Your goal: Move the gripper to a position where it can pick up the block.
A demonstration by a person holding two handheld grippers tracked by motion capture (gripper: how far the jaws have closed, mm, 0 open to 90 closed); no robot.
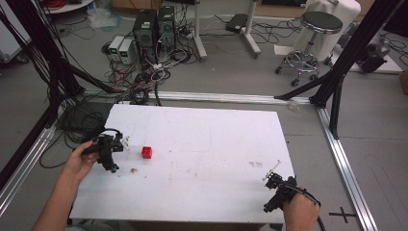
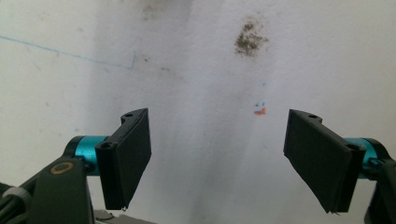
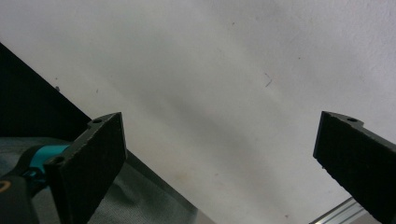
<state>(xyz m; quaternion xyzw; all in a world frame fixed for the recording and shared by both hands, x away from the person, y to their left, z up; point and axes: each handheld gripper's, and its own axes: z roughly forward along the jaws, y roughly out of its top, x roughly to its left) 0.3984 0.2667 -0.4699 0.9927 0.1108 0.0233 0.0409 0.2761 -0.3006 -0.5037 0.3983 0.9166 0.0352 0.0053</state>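
While both jaws gape empty, red cube [image 1: 147, 152] just beside left gripper [image 1: 115, 153].

A: Any writing you can actually read here?

B: No words, brands or numbers anywhere. The nearest thing to a sign is a black cross mark [image 1: 342, 212] on the floor, right of the surface [image 1: 202, 192].

A: And on the surface itself?

B: Only loose marks, none of them letters: a thin blue pen line [image 2: 70, 55], a tiny blue and orange smudge [image 2: 260, 108], and a small dark tick [image 3: 268, 80] in the right gripper view.

A: The computer towers [image 1: 155, 28] on the floor?

B: Too small and blurred to show any label.
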